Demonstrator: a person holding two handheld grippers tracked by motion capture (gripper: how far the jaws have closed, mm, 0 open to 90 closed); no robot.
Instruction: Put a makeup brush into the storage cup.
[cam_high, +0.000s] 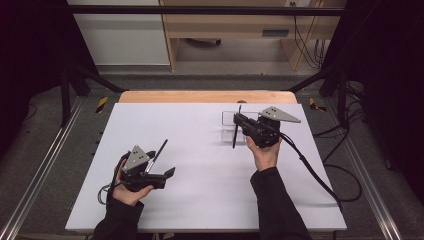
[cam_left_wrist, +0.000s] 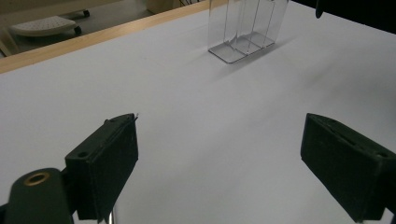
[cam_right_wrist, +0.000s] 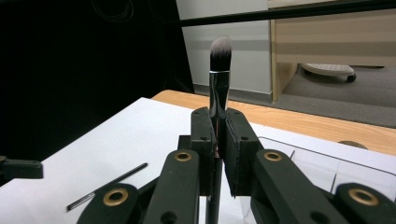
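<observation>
We see a slim black-handled makeup brush with a silver ferrule and grey-tipped bristles (cam_right_wrist: 219, 88) pinched upright between the pressed-together jaws of the right gripper (cam_right_wrist: 218, 140), bristles up and handle pointing down. In the high view the brush (cam_high: 235, 131) hangs at about 1 o'clock from the table's centre, just in front of a clear, divided acrylic organiser box (cam_high: 229, 118), whose compartments show plainly in the left gripper view (cam_left_wrist: 247, 28). We judge the step in hand to be lowering the brush into one compartment.

To do this well, we would keep the handle vertical, bring its lower end over one slot rather than over a partition, and let go only once the handle stands inside the walls; the box is light and transparent, so a sideways nudge could slide or tip it.

A second thin black stick-like tool (cam_high: 157, 155) lies on the white table sheet (cam_high: 200, 200) at about 8 o'clock from the centre, just beside the left gripper (cam_high: 170, 172), and shows also in the right gripper view (cam_right_wrist: 107, 186). The left gripper's jaws stand spread wide with nothing between them. Beyond the table's wooden far edge (cam_high: 200, 96), at 12 o'clock, stands a light wooden desk (cam_high: 235, 25).
</observation>
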